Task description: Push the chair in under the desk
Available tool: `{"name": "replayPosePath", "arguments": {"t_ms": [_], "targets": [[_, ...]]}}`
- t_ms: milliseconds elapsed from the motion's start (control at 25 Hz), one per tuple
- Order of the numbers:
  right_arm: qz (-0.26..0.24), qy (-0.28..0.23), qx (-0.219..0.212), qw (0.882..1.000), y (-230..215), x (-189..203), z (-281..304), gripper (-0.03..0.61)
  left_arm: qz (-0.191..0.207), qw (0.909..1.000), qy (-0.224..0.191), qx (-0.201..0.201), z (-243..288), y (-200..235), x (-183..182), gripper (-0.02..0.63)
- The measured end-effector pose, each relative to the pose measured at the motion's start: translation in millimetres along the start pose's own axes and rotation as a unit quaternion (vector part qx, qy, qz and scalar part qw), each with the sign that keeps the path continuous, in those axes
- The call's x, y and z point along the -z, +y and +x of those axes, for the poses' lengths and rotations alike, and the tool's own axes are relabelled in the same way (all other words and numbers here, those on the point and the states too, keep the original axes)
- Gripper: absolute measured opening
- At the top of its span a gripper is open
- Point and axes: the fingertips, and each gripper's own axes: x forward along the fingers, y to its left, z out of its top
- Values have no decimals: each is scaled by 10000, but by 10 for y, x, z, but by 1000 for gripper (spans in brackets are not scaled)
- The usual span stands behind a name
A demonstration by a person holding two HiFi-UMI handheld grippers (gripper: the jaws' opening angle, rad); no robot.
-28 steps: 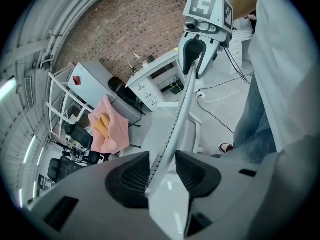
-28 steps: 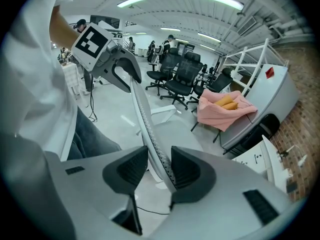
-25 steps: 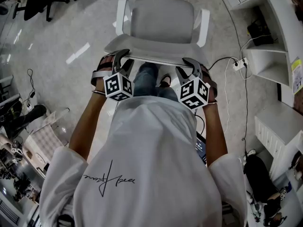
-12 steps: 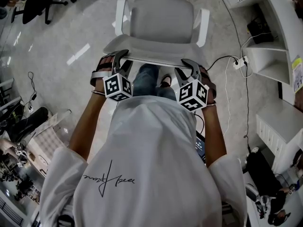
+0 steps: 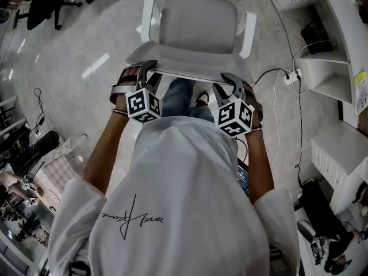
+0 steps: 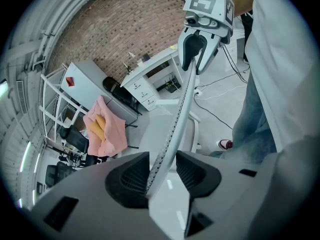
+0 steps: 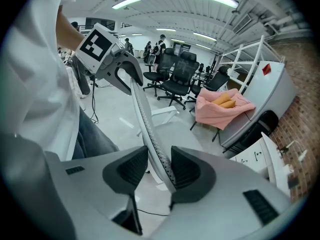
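Nothing moved: left gripper (image 5: 148,69), right gripper (image 5: 225,78) fingers (image 6: 127,176) gape astride thin mesh chair (image 5: 198,27) back.

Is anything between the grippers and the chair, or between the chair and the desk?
Nothing stands in the way at the grippers. The left gripper and right gripper each straddle the backrest edge, jaws open. Toward the white desk at the right, a cable and power strip lie beside the chair.
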Motion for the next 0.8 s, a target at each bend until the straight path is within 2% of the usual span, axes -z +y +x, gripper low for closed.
{"name": "replayPosePath", "arguments": {"t_ms": [800], "targets": [[389, -20, 211, 9990, -99, -92, 88, 161, 368, 9992, -119, 111, 201, 291, -14, 164]]}}
